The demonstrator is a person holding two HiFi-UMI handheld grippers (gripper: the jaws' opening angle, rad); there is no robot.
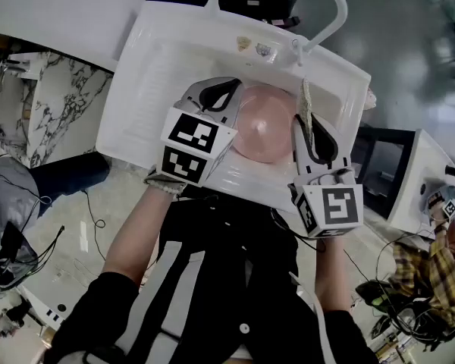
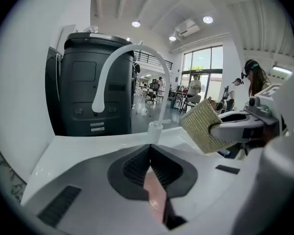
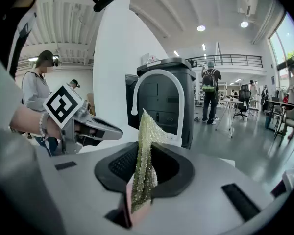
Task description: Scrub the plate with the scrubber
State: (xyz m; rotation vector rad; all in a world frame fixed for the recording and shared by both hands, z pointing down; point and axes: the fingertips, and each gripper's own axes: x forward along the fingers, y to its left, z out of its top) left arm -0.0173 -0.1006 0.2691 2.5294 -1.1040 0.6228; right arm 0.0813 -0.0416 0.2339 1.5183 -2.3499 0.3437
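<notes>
A pink plate (image 1: 264, 131) sits in the white sink (image 1: 159, 59), between my two grippers. My left gripper (image 1: 229, 98) is shut on the plate's left edge; in the left gripper view the thin pink rim (image 2: 157, 192) is pinched between the dark pads (image 2: 137, 168). My right gripper (image 1: 307, 127) is shut on a yellow-green mesh scrubber (image 1: 306, 106) at the plate's right side. In the right gripper view the scrubber (image 3: 144, 155) stands up out of the jaws. The left gripper view shows the scrubber (image 2: 202, 126) held just right of the plate.
A white arched faucet (image 1: 330, 2) rises at the sink's back edge, with small items (image 1: 252, 45) on the rim beside it. A dark bin (image 2: 95, 82) stands behind the sink. A marble slab (image 1: 53, 105) lies left; cables cover the floor.
</notes>
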